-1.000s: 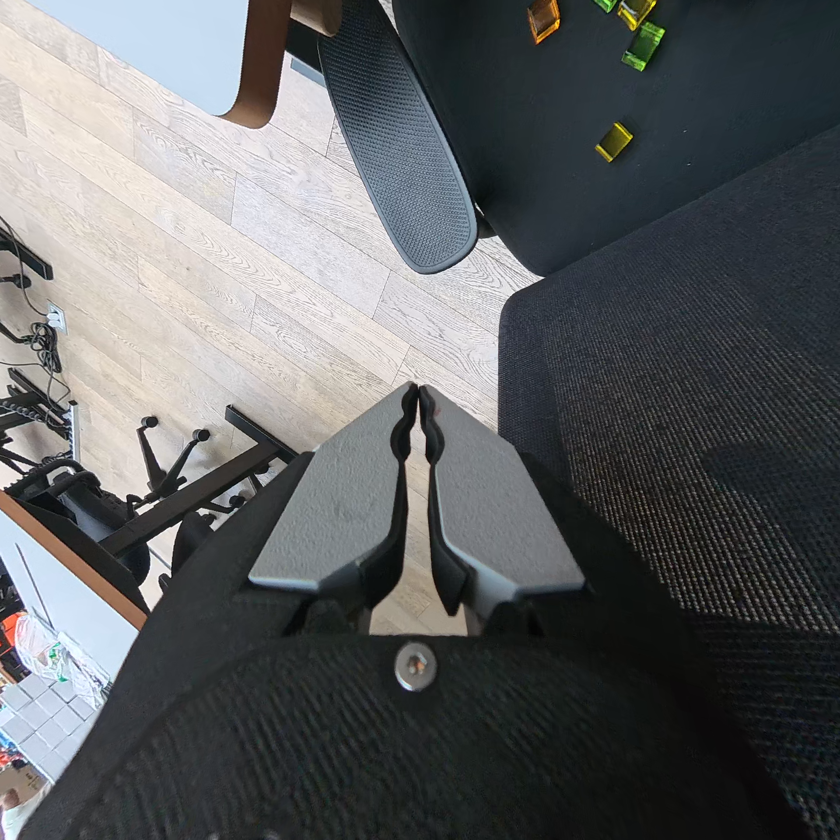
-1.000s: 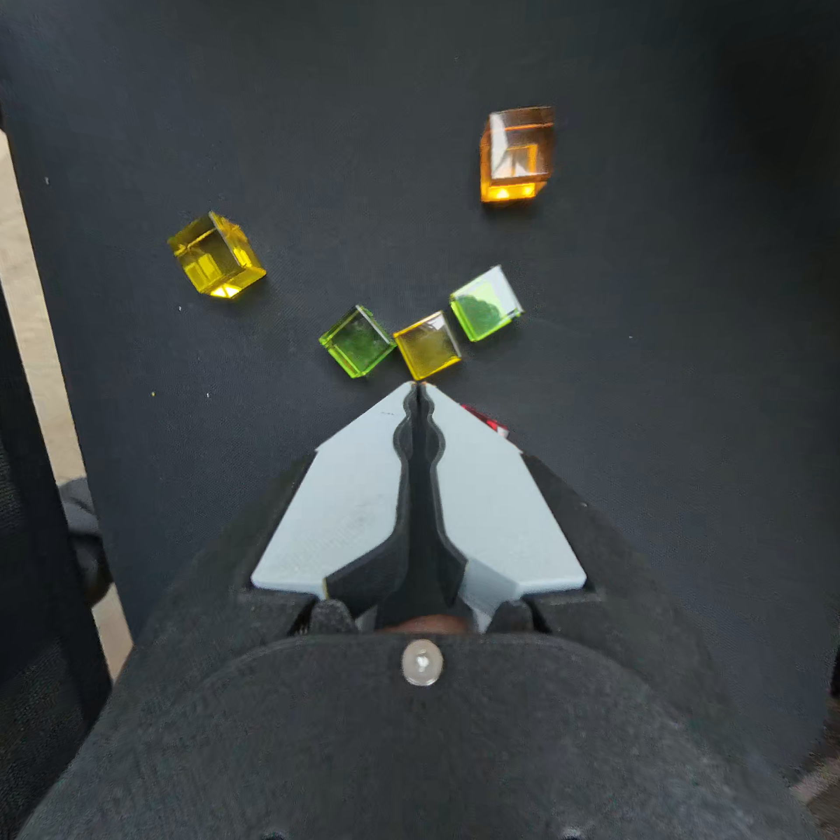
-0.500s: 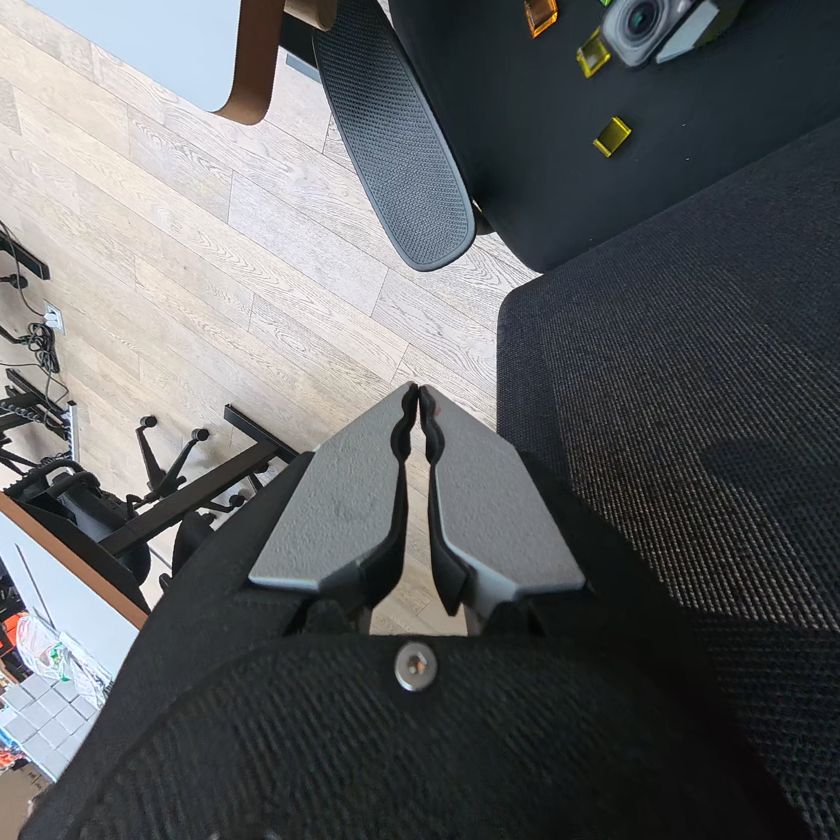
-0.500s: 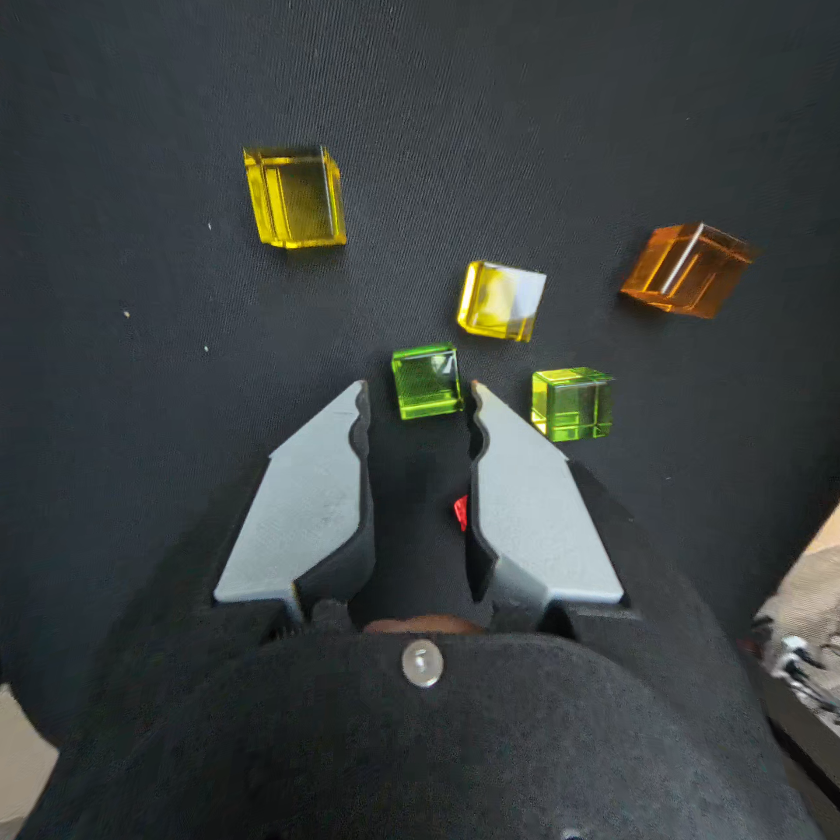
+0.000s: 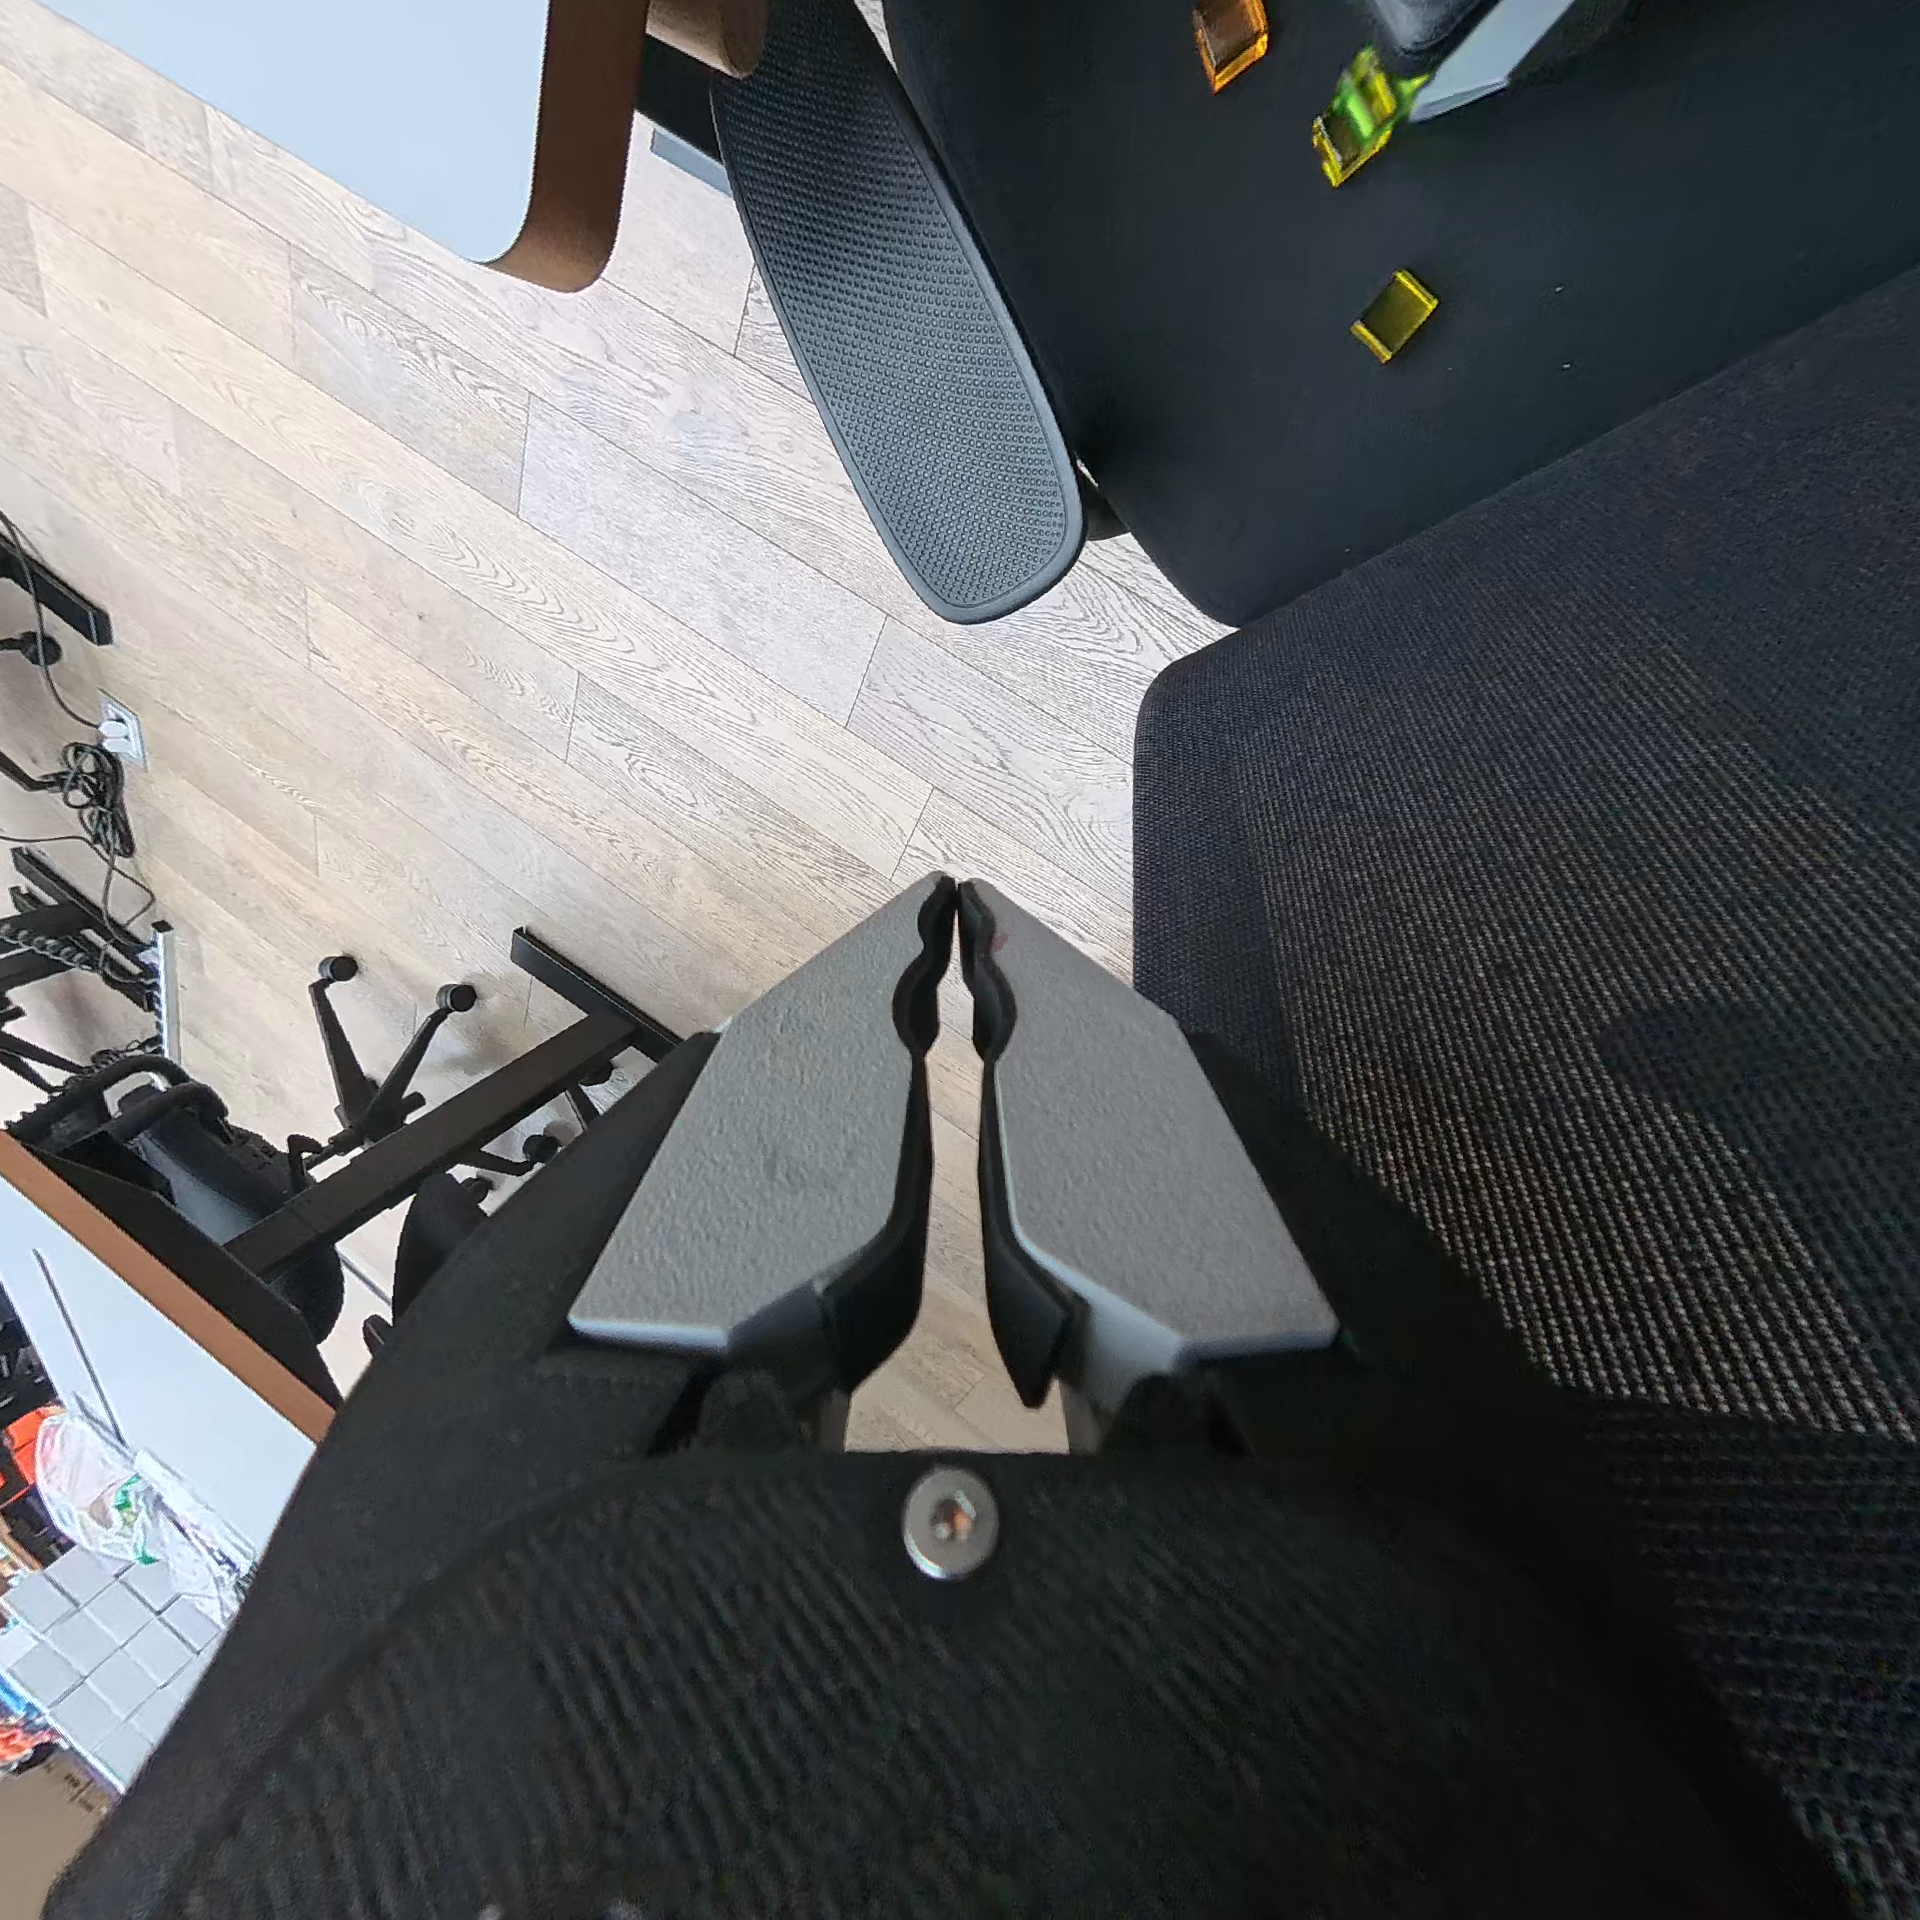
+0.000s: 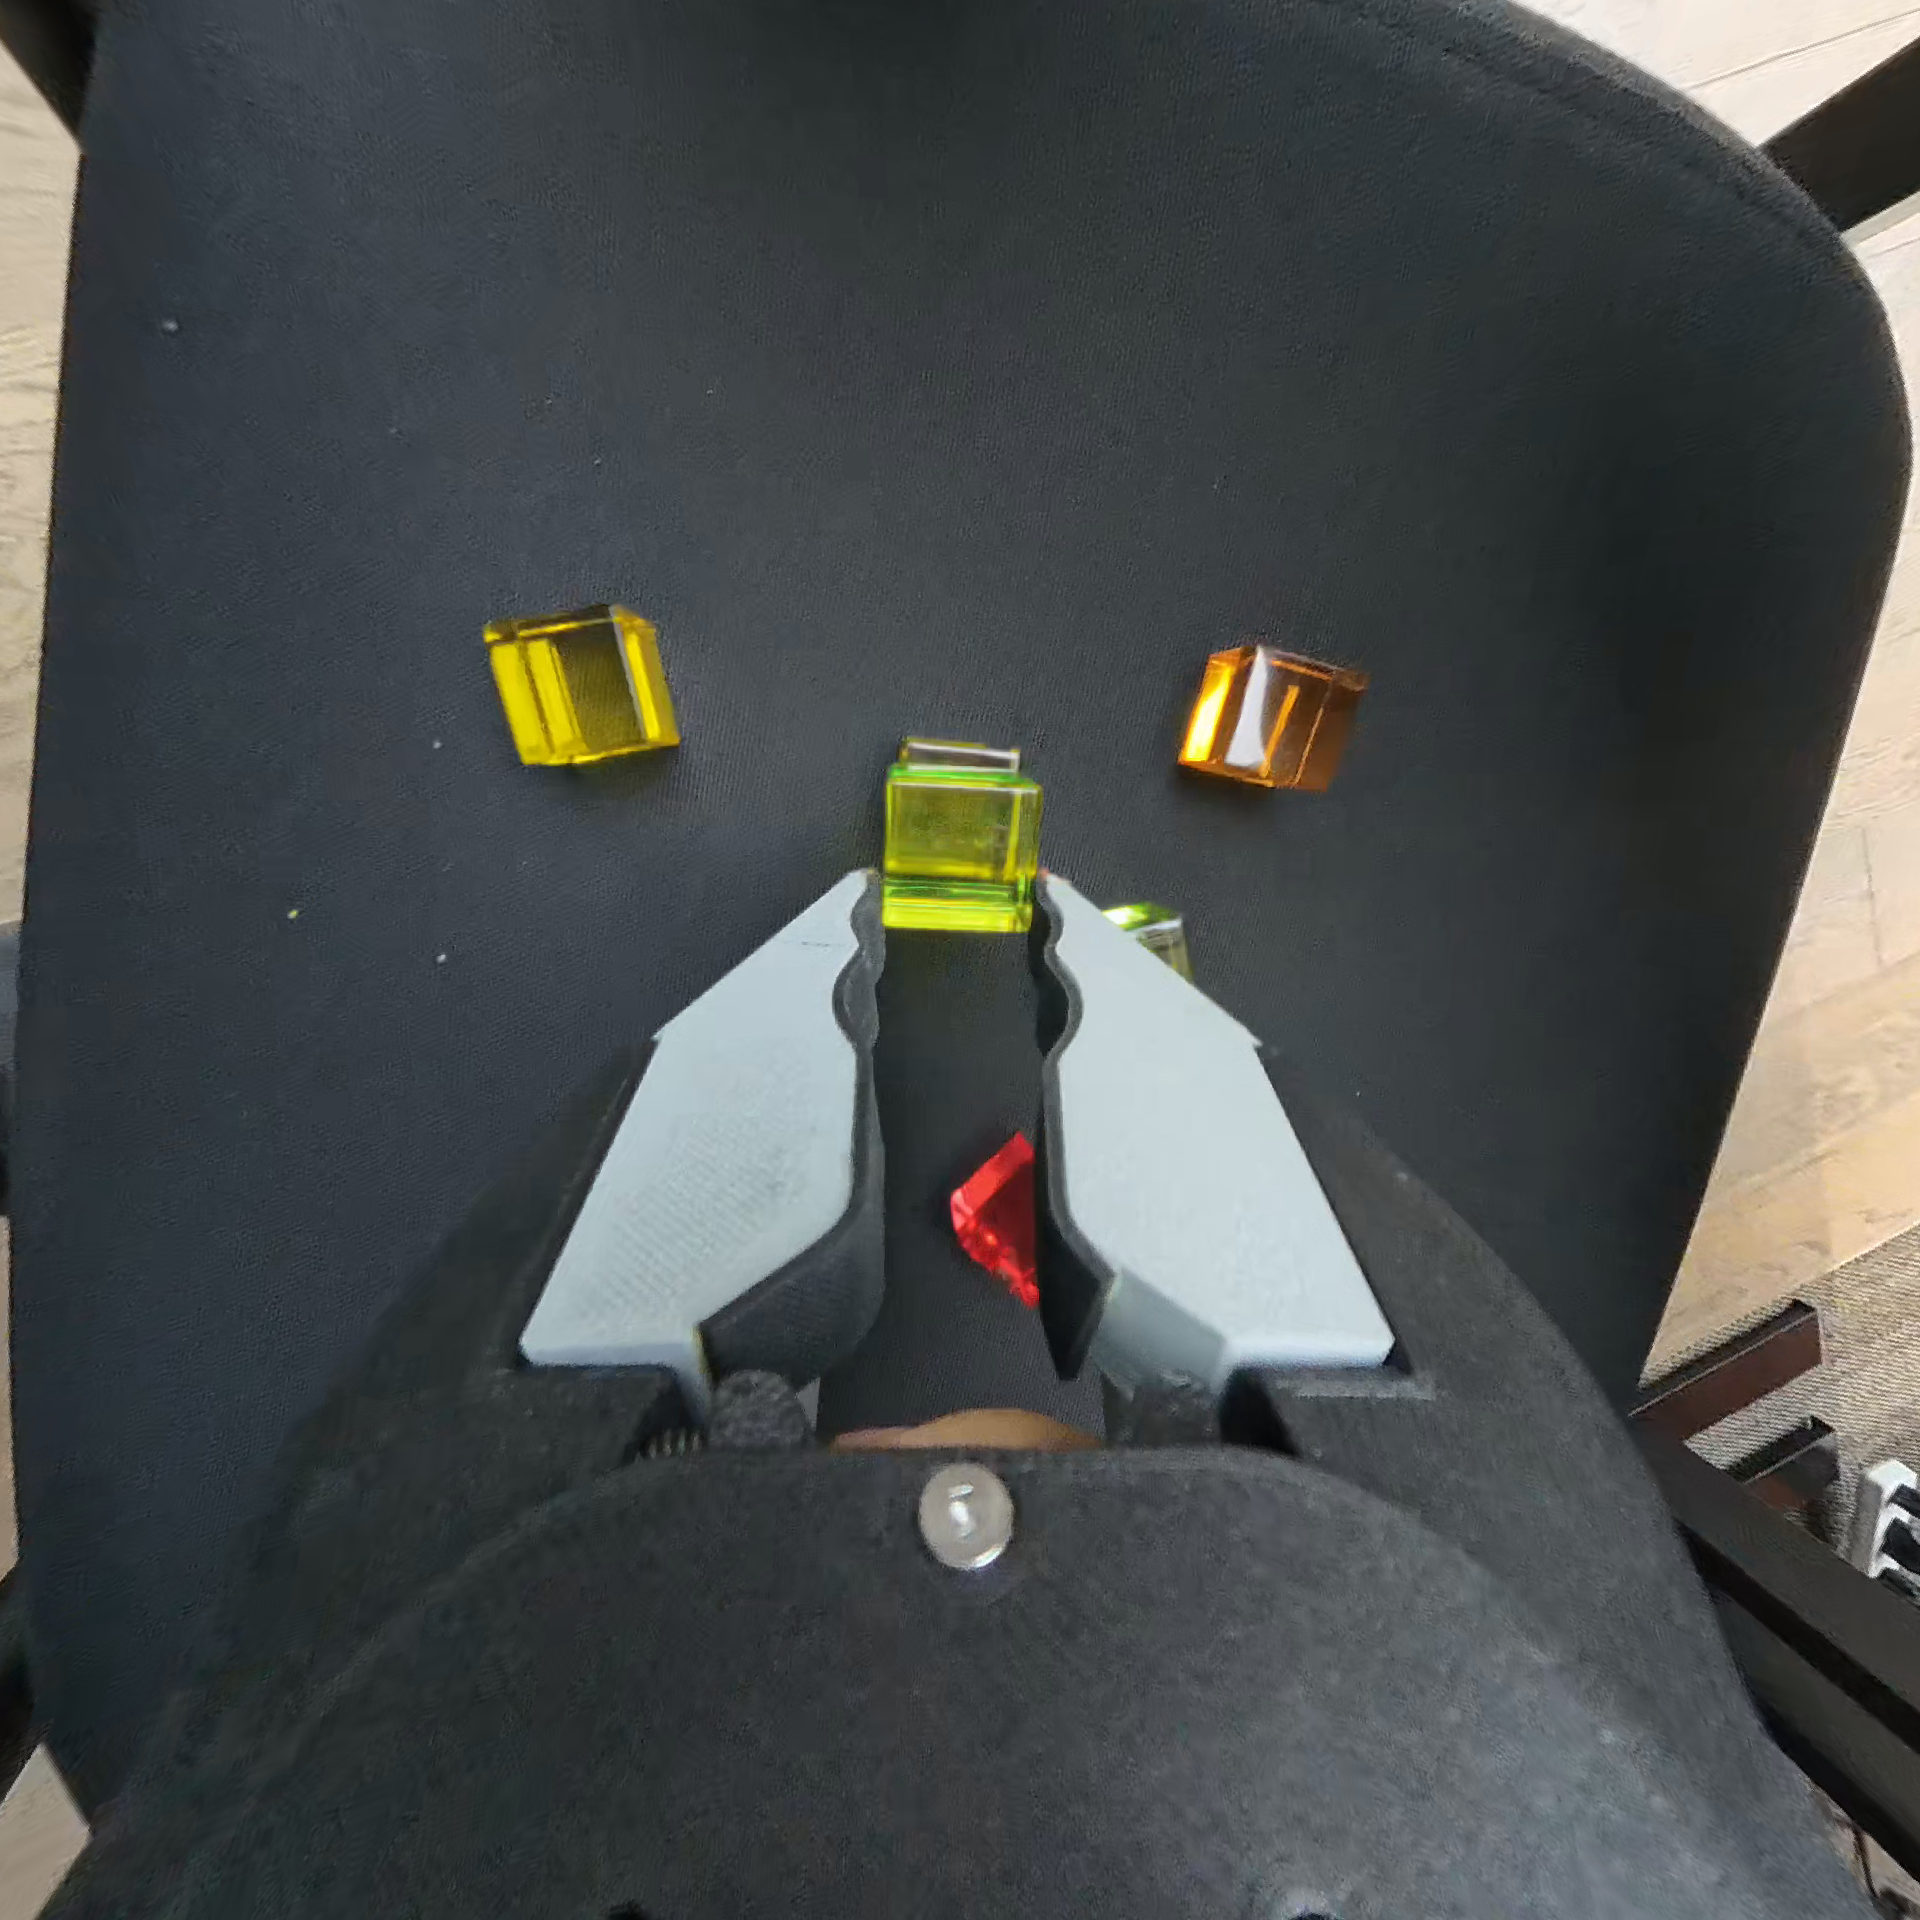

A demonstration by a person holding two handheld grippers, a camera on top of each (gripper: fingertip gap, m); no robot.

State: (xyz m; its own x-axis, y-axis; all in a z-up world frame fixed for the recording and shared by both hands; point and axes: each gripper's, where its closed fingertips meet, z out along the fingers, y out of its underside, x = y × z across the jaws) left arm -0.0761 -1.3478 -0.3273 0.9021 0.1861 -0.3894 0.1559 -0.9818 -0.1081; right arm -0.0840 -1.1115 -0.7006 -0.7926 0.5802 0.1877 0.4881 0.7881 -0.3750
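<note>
Five see-through plastic blocks plus one red bit were scattered on the dark fabric chair seat (image 6: pixel 935 364), and the right gripper (image 6: pixel 957 906) had one of them: the clear green plastic cube (image 6: pixel 961 844) sat pinched right between its fingertips, fingers drawn in narrow and pressing on the cube's near lower edge from both sides, most of the cube sticking out past the tips. Whether the cube was off the fabric or resting on it, I honestly couldn't tell. Just behind the green cube, and mostly hidden by it, was a small yellow clear block (image 6: pixel 958 752), looking like it touched or nearly did. Well off to the left of the green cube lay a bigger yellow transparent block (image 6: pixel 582 686), and well off to its right an orange transparent block (image 6: pixel 1273 717). Just right of the green cube, a second green clear cube (image 6: pixel 1151 925) peeked out from behind the right finger. Nearer the camera than the green cube, down in the gap between the fingers, a small red transparent piece (image 6: pixel 997 1216) lay on the seat. The left gripper (image 5: pixel 956 896) was nowhere near the green cube: tips pressed together on nothing, hanging over the pale wood-plank floor (image 5: pixel 520 623) just beside a black mesh-weave seat cushion (image 5: pixel 1558 935).
</note>
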